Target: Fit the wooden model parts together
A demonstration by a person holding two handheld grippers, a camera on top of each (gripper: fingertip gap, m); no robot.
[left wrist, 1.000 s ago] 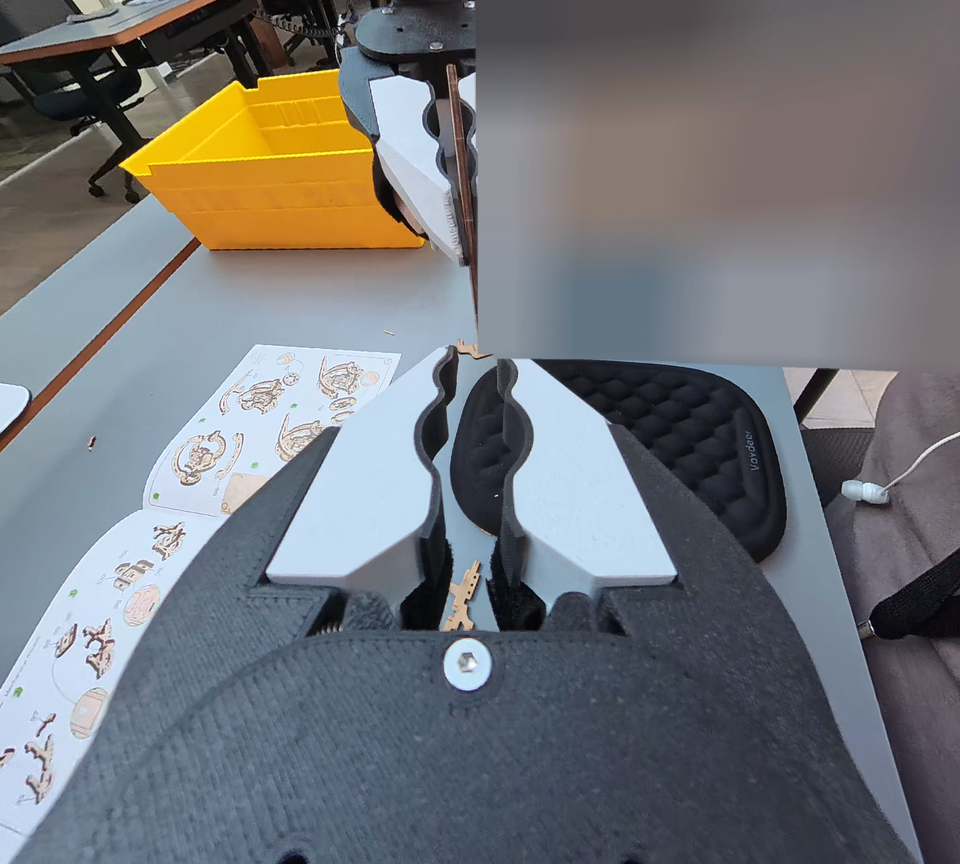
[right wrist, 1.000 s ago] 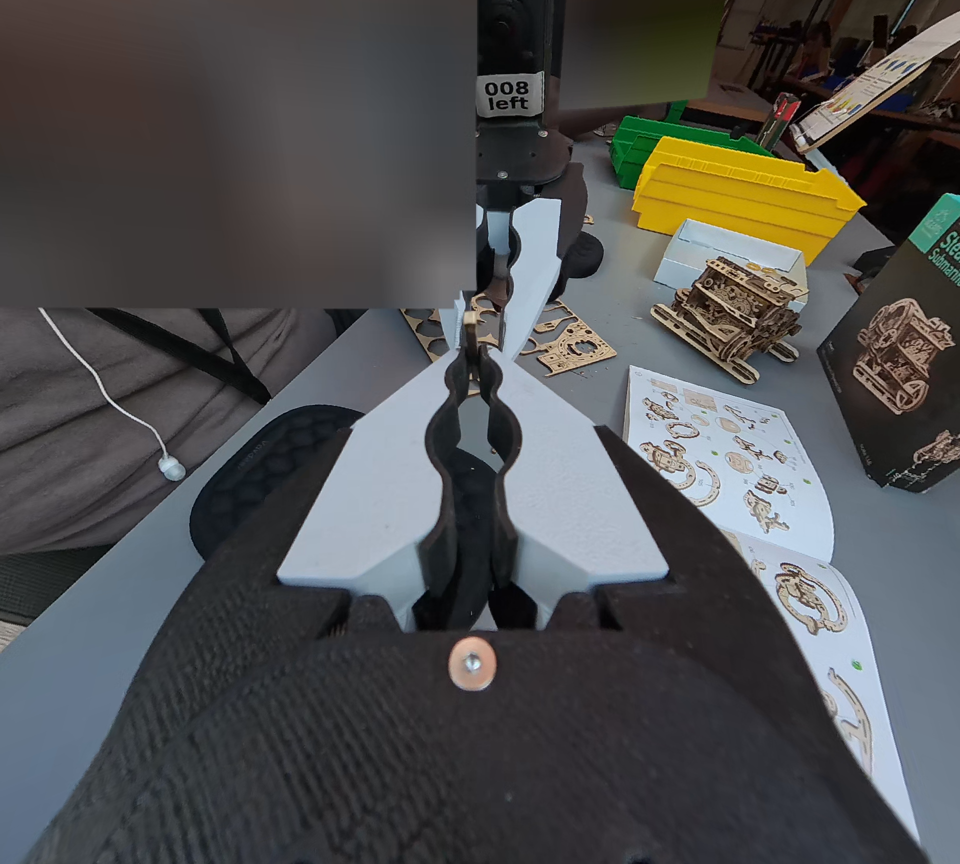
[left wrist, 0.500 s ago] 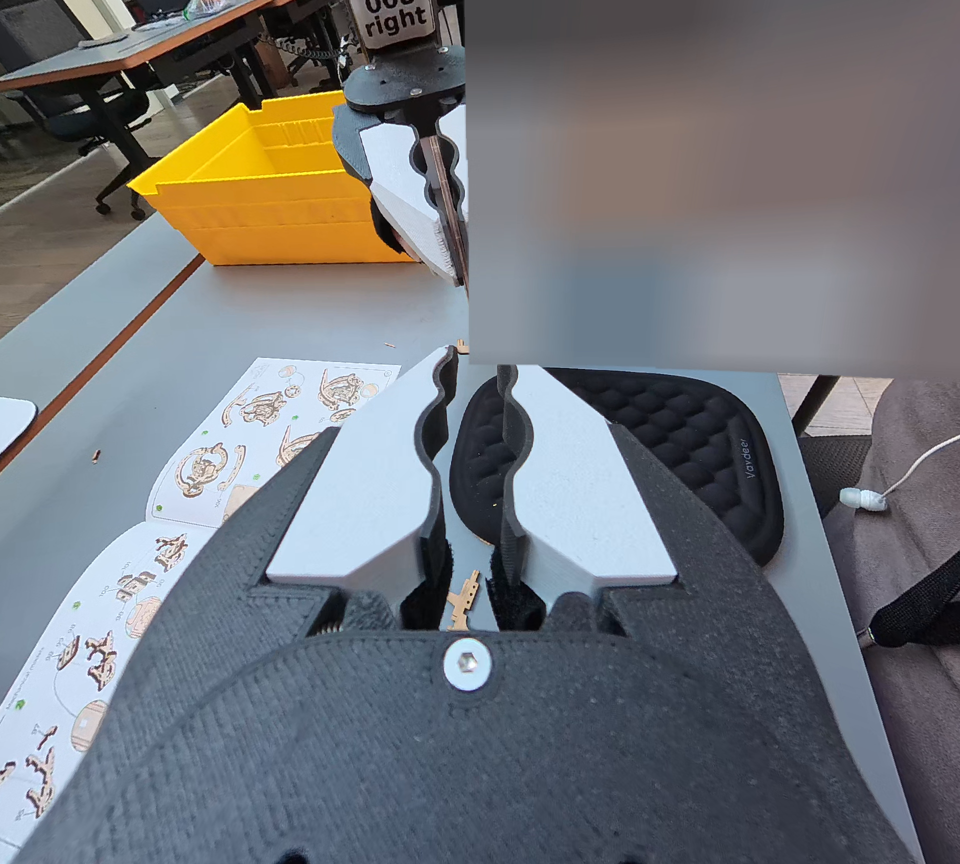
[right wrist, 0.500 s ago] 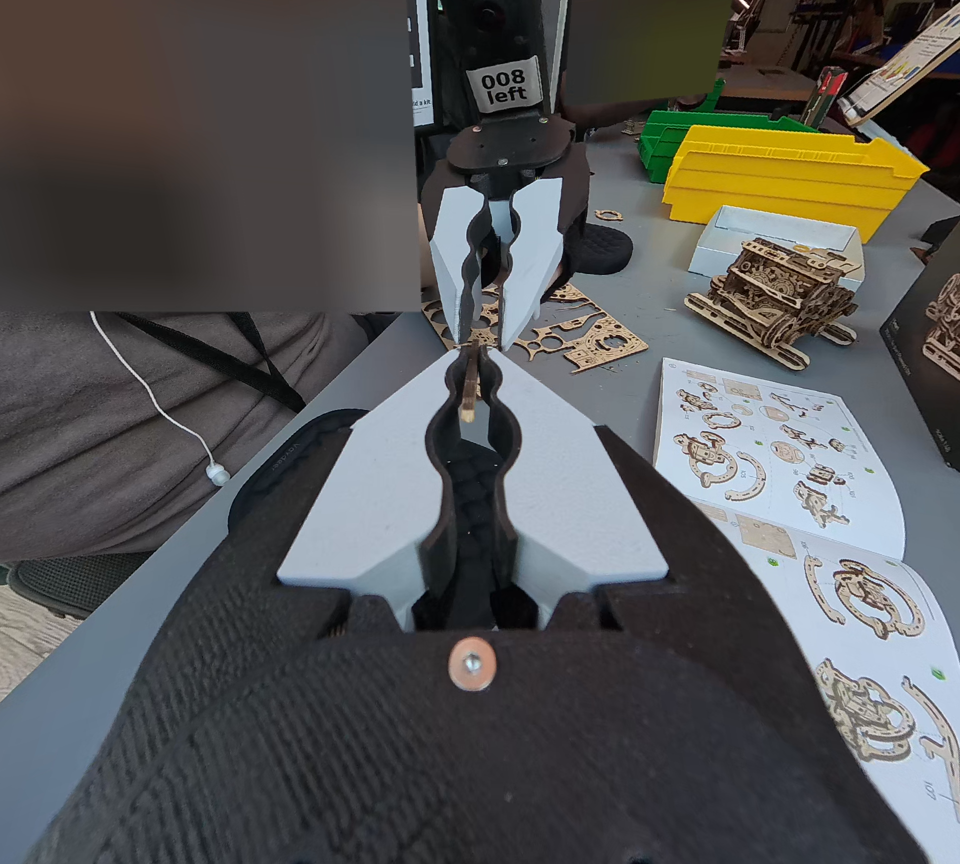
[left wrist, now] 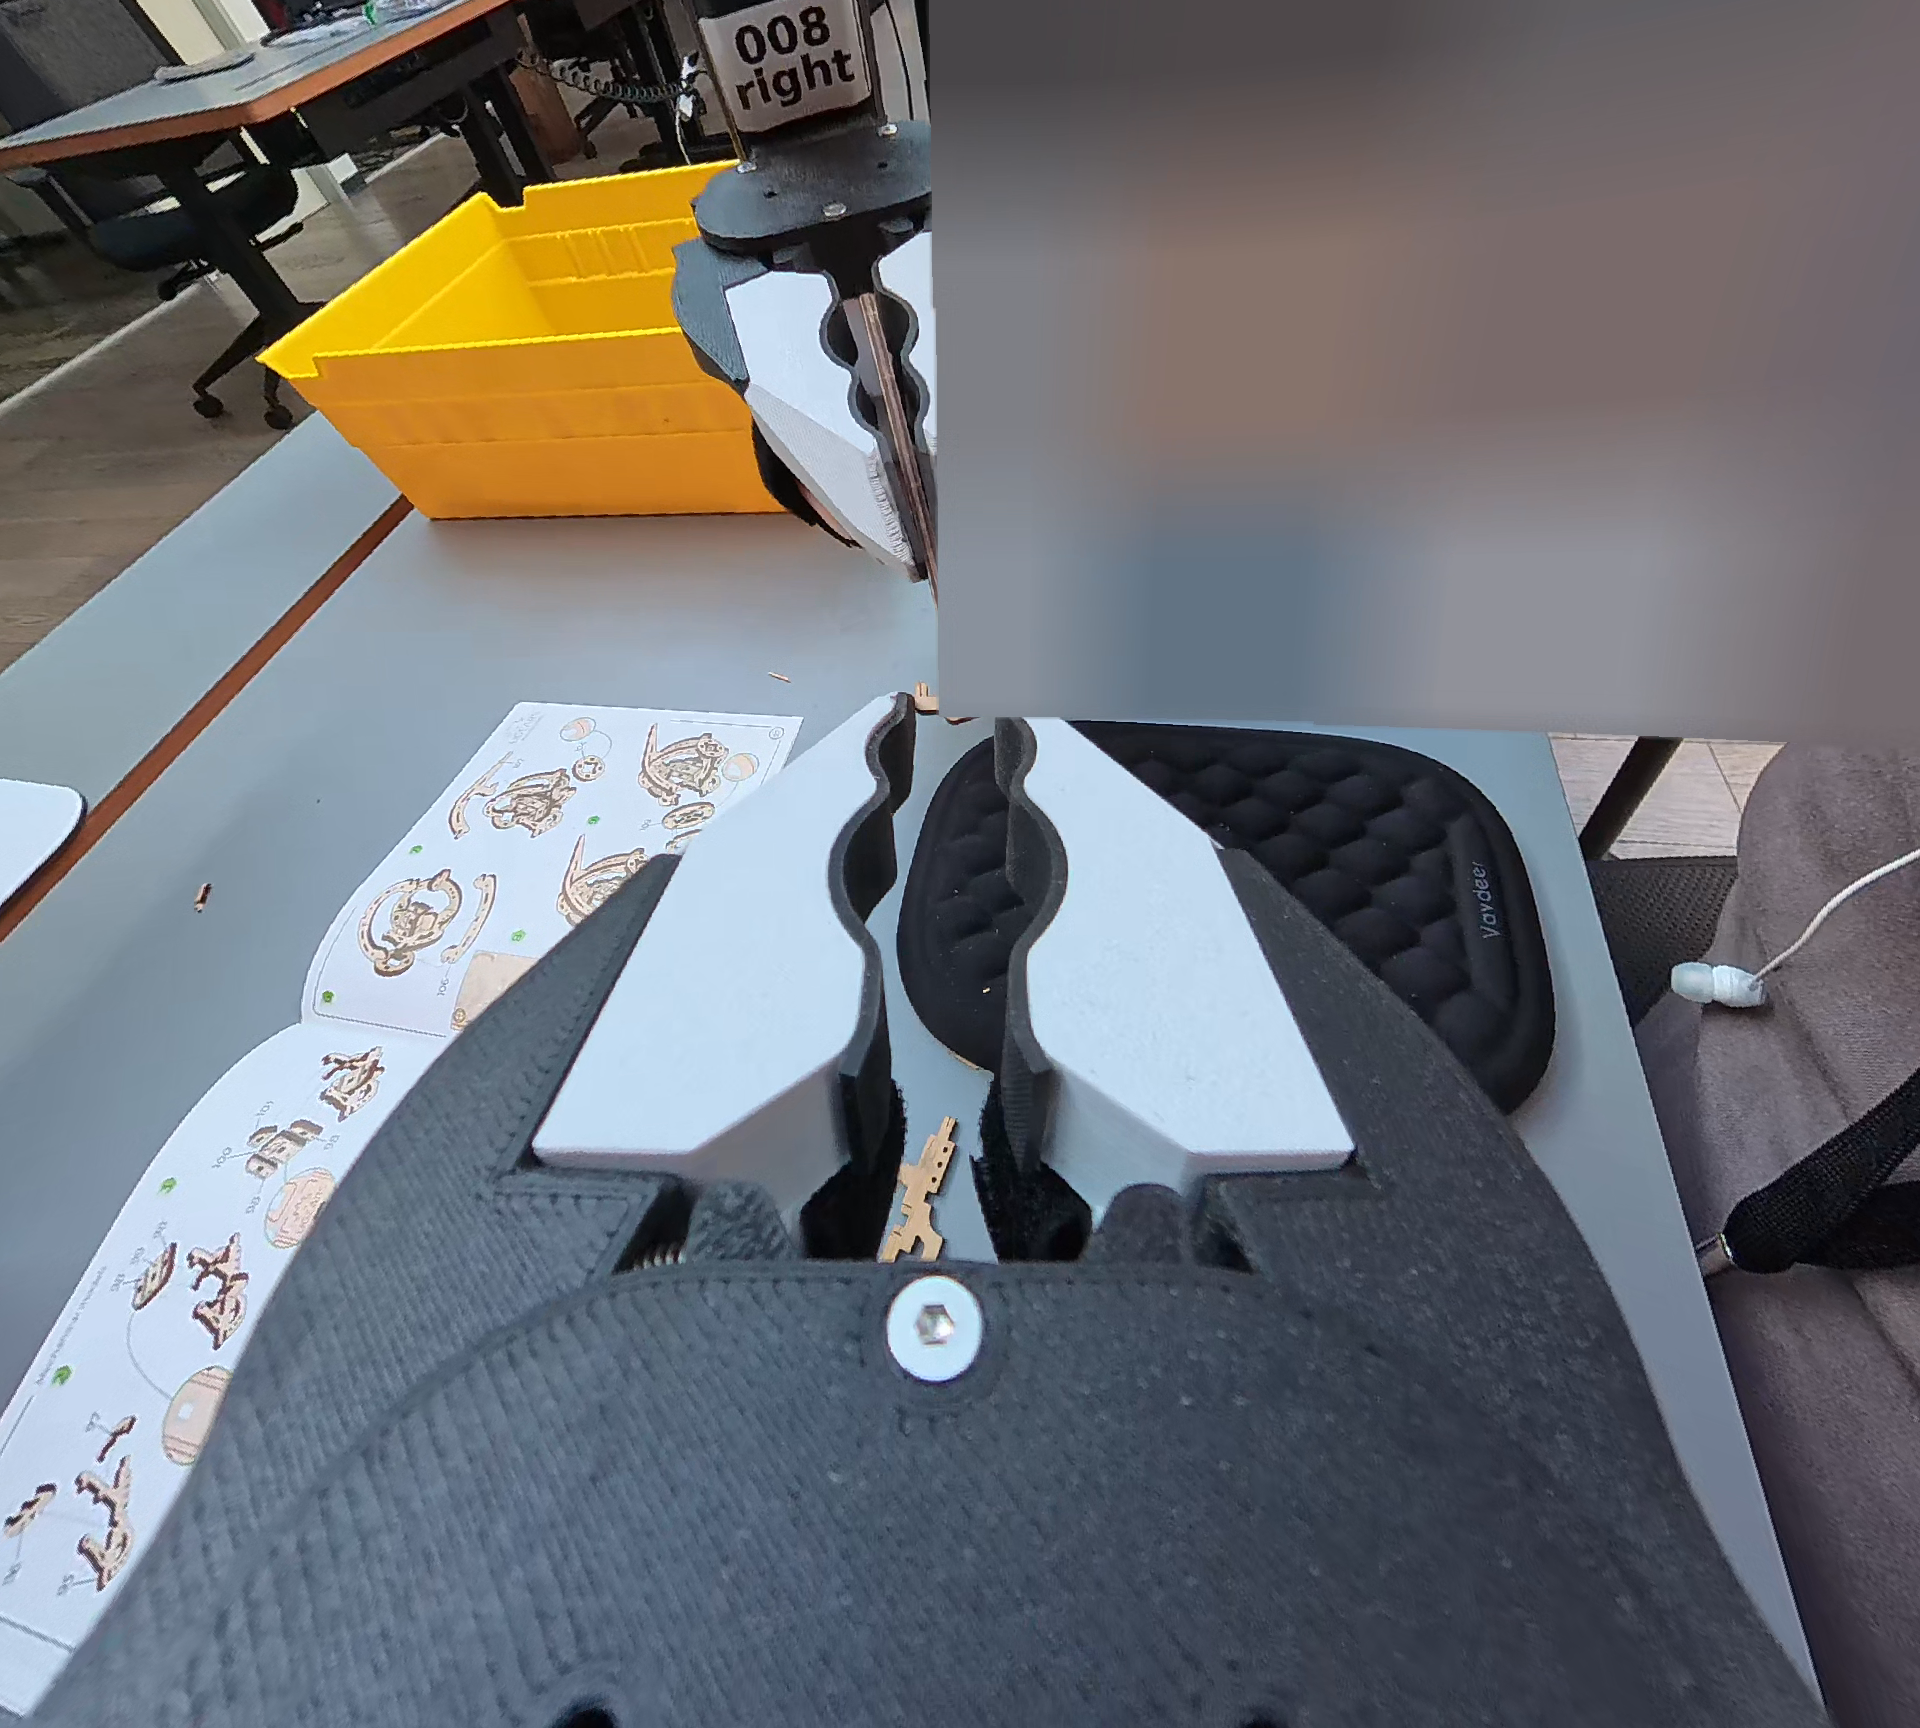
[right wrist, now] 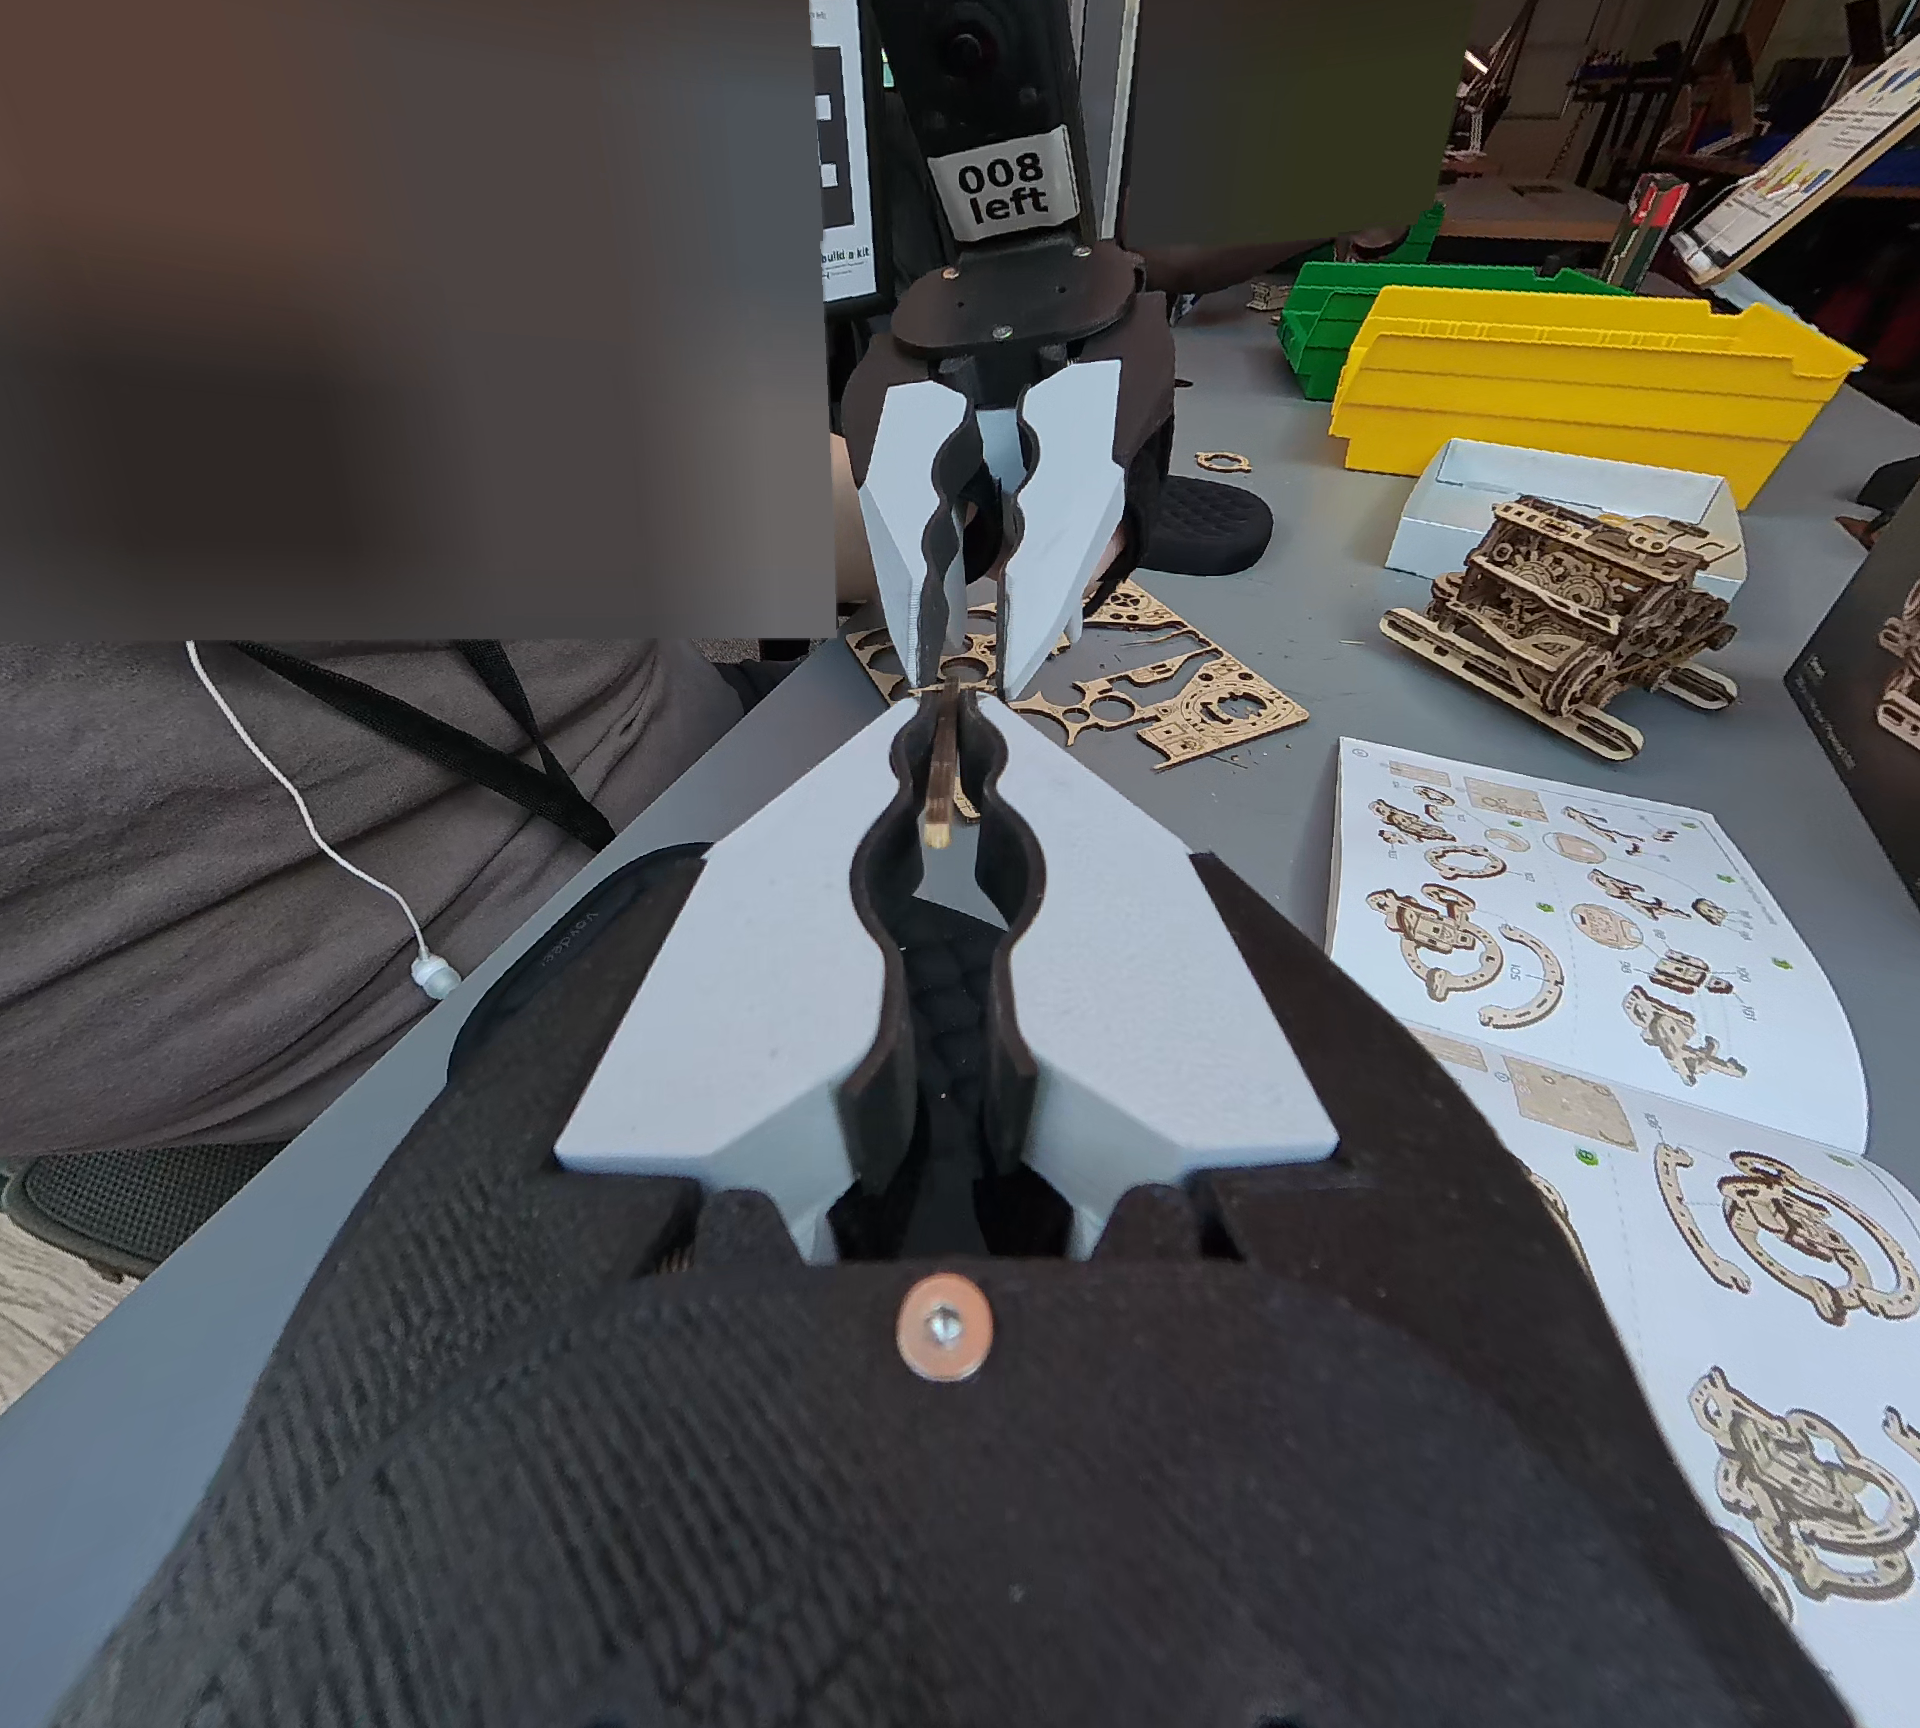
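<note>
Right tool (right wrist: pixel 943 710) pinching thin wooden piece (right wrist: pixel 941 785) edge-on, ready for fitting; left tool (left wrist: pixel 954 733) slightly open, empty.

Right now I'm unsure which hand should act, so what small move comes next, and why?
Probably lower the left hand-held gripper onto the small notched wooden part lying on the table beneath it. Its jaws are open and empty, while the right hand-held gripper is shut on a thin wooden piece at its tips, so a mating part seems needed.

Yellow bin (left wrist: pixel 520 390), black quilted pad (left wrist: pixel 1351 868), white booklet (right wrist: pixel 1538 930) with tan drawings, grey table (left wrist: pixel 582 618).
</note>
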